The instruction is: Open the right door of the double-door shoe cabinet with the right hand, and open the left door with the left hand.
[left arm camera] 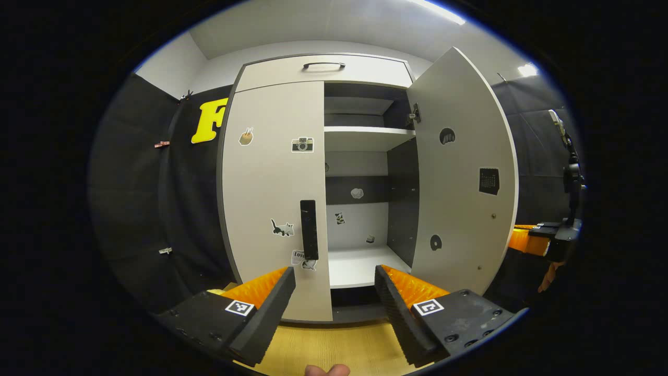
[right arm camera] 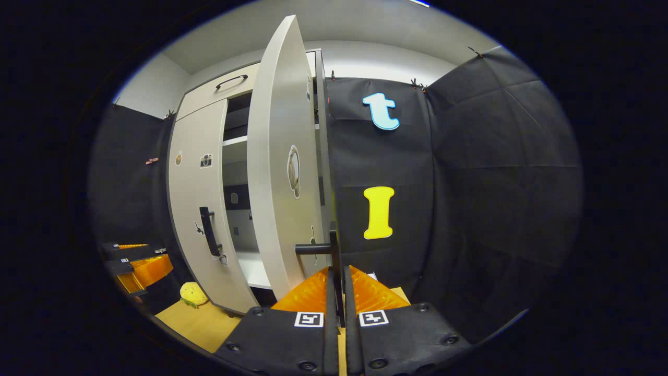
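The pale shoe cabinet's left door point(left arm camera: 271, 183) is closed, with its black vertical handle point(left arm camera: 309, 230) near the inner edge. My left gripper point(left arm camera: 334, 270) is open just in front of that handle, touching nothing. The right door point(left arm camera: 464, 172) is swung wide open, showing white shelves point(left arm camera: 365, 138). In the right gripper view the right door point(right arm camera: 276, 167) stands edge-on, and my right gripper point(right arm camera: 337, 271) is shut on its black handle point(right arm camera: 334, 245). The right gripper point(left arm camera: 543, 237) is at the far right of the left gripper view, and the left gripper point(right arm camera: 138, 261) is at the lower left of the right gripper view.
A drawer with a black handle point(left arm camera: 323, 65) tops the cabinet. The wooden floor point(left arm camera: 334, 350) runs under it. A yellow plush toy point(right arm camera: 193, 294) lies on the floor by the cabinet's left foot. Black cloth walls close in on both sides.
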`<state>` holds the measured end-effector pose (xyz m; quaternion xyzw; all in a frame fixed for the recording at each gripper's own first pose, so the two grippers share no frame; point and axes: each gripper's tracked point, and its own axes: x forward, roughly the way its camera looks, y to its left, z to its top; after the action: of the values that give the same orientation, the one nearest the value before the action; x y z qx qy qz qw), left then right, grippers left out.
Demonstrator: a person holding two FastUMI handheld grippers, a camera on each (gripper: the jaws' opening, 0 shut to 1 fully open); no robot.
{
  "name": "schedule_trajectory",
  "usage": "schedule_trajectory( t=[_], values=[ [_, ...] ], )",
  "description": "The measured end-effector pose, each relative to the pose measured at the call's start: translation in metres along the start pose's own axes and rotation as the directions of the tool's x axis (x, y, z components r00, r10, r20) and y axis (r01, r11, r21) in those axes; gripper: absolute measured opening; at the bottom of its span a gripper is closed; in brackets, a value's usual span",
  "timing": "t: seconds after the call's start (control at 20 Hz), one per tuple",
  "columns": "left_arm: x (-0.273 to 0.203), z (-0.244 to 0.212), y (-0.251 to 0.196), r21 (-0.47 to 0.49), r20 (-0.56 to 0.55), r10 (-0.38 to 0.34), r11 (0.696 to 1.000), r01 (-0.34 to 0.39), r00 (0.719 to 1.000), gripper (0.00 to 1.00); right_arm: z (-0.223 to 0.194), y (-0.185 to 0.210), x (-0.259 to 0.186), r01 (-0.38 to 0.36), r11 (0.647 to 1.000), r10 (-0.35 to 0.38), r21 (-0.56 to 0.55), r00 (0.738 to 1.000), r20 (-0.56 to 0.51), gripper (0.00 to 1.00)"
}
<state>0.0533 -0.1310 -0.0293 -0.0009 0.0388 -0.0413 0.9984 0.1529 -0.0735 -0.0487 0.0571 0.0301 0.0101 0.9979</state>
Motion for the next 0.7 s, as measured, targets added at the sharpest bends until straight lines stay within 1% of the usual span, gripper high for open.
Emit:
schedule_trajectory(
  t=[0.05, 0.15, 0.2, 0.25, 0.3, 0.35, 0.4, 0.45, 0.6, 0.7],
  values=[
    [0.004, -0.001, 0.002, -0.007, -0.001, 0.001, 1.000, -0.001, 1.000, 0.95, -0.001, 0.000, -0.002, 0.001, 1.000, -0.001, 0.003, 1.000, -0.003, 0.14],
    [0.015, 0.000, 0.006, -0.017, -0.001, 0.007, 1.000, -0.007, 1.000, 0.95, 0.000, -0.007, -0.007, 0.019, 1.000, -0.019, -0.005, 1.000, 0.000, 0.18],
    [0.021, 0.001, 0.009, -0.017, 0.002, 0.011, 1.000, -0.011, 1.000, 0.95, 0.000, -0.011, -0.009, 0.033, 0.999, -0.033, -0.017, 0.999, 0.004, 0.28],
    [0.028, 0.003, 0.012, -0.013, 0.004, 0.013, 1.000, -0.013, 1.000, 0.95, 0.002, -0.014, -0.013, 0.042, 0.999, -0.042, -0.030, 0.999, 0.009, 0.41],
    [0.035, 0.003, 0.014, -0.010, 0.006, 0.017, 1.000, -0.017, 1.000, 0.96, 0.003, -0.018, -0.015, 0.051, 0.998, -0.050, -0.040, 0.999, 0.017, 0.58],
    [0.042, 0.004, 0.017, -0.008, 0.006, 0.020, 1.000, -0.020, 1.000, 0.95, 0.005, -0.020, -0.020, 0.048, 0.998, -0.047, -0.039, 0.999, 0.027, 0.69],
    [0.051, 0.003, 0.019, -0.008, 0.006, 0.018, 1.000, -0.018, 1.000, 0.95, 0.008, -0.021, -0.023, 0.052, 0.998, -0.051, -0.032, 0.998, 0.034, 0.75],
    [0.059, 0.001, 0.021, -0.007, 0.004, 0.020, 1.000, -0.020, 1.000, 0.95, 0.008, -0.020, -0.027, 0.046, 0.999, -0.045, -0.015, 0.999, 0.030, 0.93],
    [0.085, -0.003, 0.030, -0.007, 0.002, 0.023, 1.000, -0.023, 1.000, 0.95, 0.010, -0.019, -0.038, 0.033, 0.999, -0.033, 0.026, 0.999, 0.029, 0.93],
    [0.102, -0.002, 0.037, -0.003, 0.007, 0.033, 0.999, -0.033, 0.999, 0.95, 0.011, -0.026, -0.039, 0.058, 0.998, -0.059, 0.029, 0.997, 0.043, 0.93]
  ],
)
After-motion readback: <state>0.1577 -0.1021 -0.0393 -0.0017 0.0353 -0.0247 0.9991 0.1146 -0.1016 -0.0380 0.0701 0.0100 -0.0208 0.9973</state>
